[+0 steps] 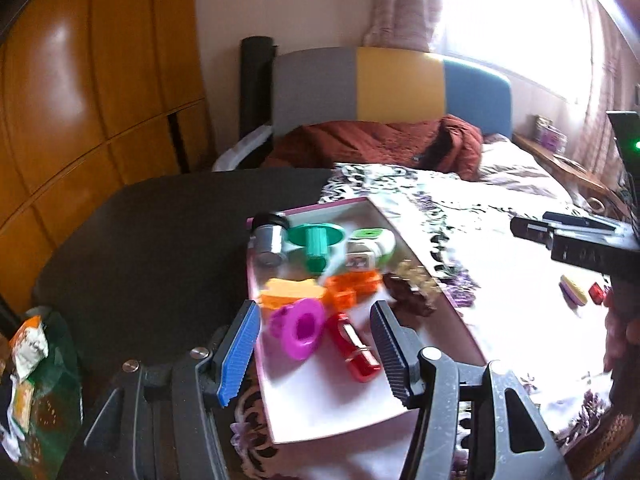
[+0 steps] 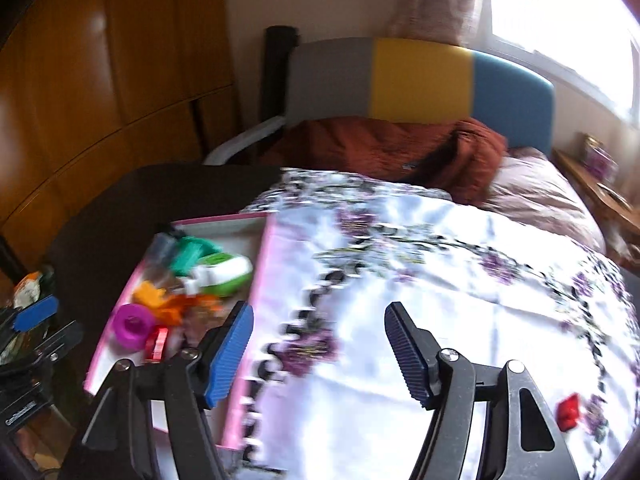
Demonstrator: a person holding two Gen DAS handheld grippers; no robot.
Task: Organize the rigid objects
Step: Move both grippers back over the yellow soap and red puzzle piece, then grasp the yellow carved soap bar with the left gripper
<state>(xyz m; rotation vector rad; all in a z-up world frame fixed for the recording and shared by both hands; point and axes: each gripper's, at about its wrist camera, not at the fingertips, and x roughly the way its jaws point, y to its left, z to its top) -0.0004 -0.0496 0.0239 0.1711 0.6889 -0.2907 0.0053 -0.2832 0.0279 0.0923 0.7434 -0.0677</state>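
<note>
Pink tray (image 1: 460, 322) on table, crowded: magenta spool (image 1: 298, 328), red tube (image 1: 354, 346), orange pieces (image 1: 348, 288). Red piece (image 2: 569, 411) loose on floral cloth (image 2: 440, 280), well apart. Left claw (image 1: 316, 354) and right claw (image 2: 320, 354) both apart, empty. Risk: blurred approach (fast hand) knocks red piece off cloth; crowded tray spills on drop.

No legible text, label or number anywhere

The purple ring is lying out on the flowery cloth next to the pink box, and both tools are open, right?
Not quite. The purple ring lies inside the pink box, beside the red piece, as the left wrist view shows. Both tools, left and right, are open.
</note>
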